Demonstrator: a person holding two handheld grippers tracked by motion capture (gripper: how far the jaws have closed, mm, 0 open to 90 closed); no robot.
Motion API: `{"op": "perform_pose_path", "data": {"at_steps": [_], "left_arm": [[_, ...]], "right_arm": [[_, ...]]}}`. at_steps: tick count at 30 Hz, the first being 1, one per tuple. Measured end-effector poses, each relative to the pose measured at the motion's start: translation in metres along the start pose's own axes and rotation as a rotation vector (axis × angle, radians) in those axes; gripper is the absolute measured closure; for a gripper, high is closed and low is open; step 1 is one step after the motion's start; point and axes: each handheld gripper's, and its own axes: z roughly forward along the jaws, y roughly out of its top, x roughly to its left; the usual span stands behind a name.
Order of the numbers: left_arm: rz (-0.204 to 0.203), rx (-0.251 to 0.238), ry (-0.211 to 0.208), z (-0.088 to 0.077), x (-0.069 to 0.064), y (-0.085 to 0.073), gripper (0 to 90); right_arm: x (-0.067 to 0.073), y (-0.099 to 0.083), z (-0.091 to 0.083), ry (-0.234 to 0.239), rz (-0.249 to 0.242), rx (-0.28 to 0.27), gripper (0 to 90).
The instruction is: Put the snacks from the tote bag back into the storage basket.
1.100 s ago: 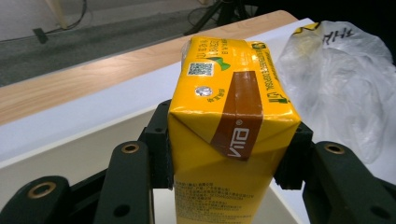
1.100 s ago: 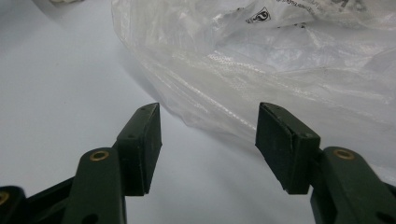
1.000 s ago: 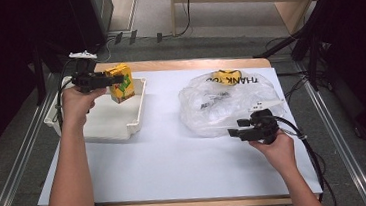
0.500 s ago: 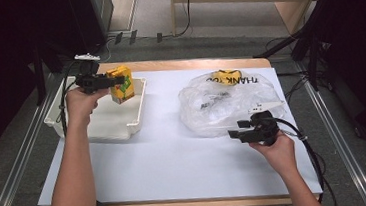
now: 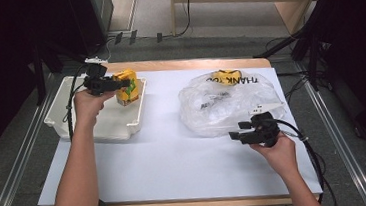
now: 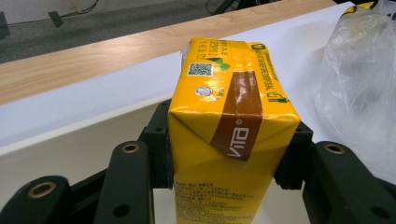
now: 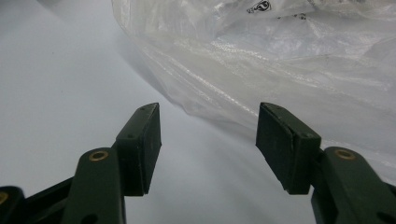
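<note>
A yellow drink carton (image 5: 128, 87) (image 6: 229, 126) with a brown stripe stands upright in the far right part of a white tray (image 5: 93, 131). My left gripper (image 5: 124, 82) (image 6: 229, 154) is shut on the carton, its pads pressing both sides. A clear plastic bag (image 5: 228, 101) (image 7: 289, 56) with printed lettering lies on the white table cover at the right. Just in front of the bag's near edge, my right gripper (image 5: 237, 131) (image 7: 208, 144) hovers open with nothing between its pads.
The white cover (image 5: 176, 159) spans the tabletop, with a wooden strip (image 5: 192, 63) bare along the far edge. A yellow patch (image 5: 226, 75) shows at the bag's far end. Cables trail from both grippers. Metal rails (image 5: 16, 173) run beside the table.
The left gripper with the carton has shifted slightly within the tray. The right gripper has stayed near the bag's front edge.
</note>
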Motion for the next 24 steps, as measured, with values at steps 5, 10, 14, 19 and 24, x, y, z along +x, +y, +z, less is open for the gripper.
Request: {"op": "perform_pose_path", "data": {"at_steps": [5,10,14,19,24], "left_arm": [[0.014,0.002,0.002,0.008,-0.002,-0.003,52.1],[0.004,0.007,-0.005,0.013,-0.002,-0.007,52.1],[0.004,0.012,-0.004,0.017,-0.001,-0.010,52.0],[0.006,0.029,-0.006,0.020,-0.001,-0.012,52.1],[0.015,0.027,-0.001,0.021,-0.001,-0.014,52.0]], "right_arm": [[0.000,0.000,0.001,0.001,0.001,0.001,41.3],[-0.001,0.000,0.001,-0.001,0.003,0.005,41.3],[-0.001,0.000,0.001,-0.002,0.000,0.007,41.3],[-0.001,-0.001,0.001,-0.002,-0.001,0.008,41.4],[-0.001,-0.001,0.001,-0.002,0.000,0.011,41.4]]}}
